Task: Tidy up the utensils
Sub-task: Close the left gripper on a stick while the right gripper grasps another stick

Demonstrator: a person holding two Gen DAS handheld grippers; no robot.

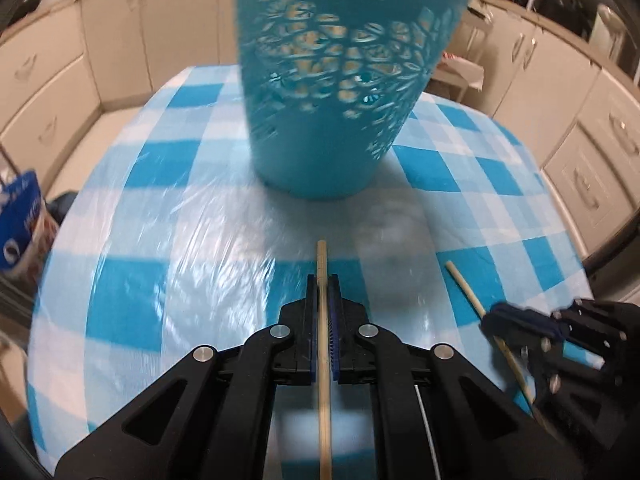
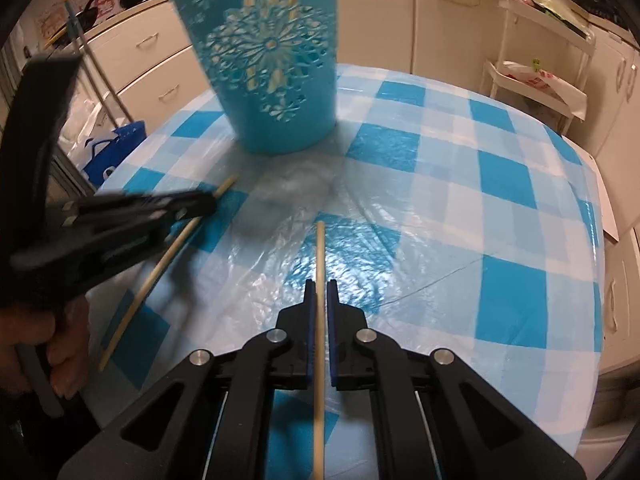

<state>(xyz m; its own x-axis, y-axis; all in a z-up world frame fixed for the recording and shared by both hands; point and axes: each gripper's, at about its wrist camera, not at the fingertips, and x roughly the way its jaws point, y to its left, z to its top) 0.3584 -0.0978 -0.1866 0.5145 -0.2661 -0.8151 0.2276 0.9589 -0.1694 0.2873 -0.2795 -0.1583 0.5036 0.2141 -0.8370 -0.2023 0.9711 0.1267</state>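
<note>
Left wrist view: left gripper [image 1: 323, 280] clamped on a wooden chopstick [image 1: 322, 264], tip projecting forward over the checked tablecloth [image 1: 160, 200].
Basket: teal perforated plastic basket [image 1: 340, 92] upright on the cloth, ahead of the tip.
Right of frame: right gripper [image 1: 494, 316] closed on a second chopstick [image 1: 464, 286], held slantwise.
Right wrist view, left: left gripper [image 2: 210, 202] with its chopstick [image 2: 160, 264].
Centre: right gripper [image 2: 320, 286] gripping its chopstick [image 2: 320, 248]; basket [image 2: 272, 80] beyond.
Background: cream cabinets [image 2: 152, 56].
</note>
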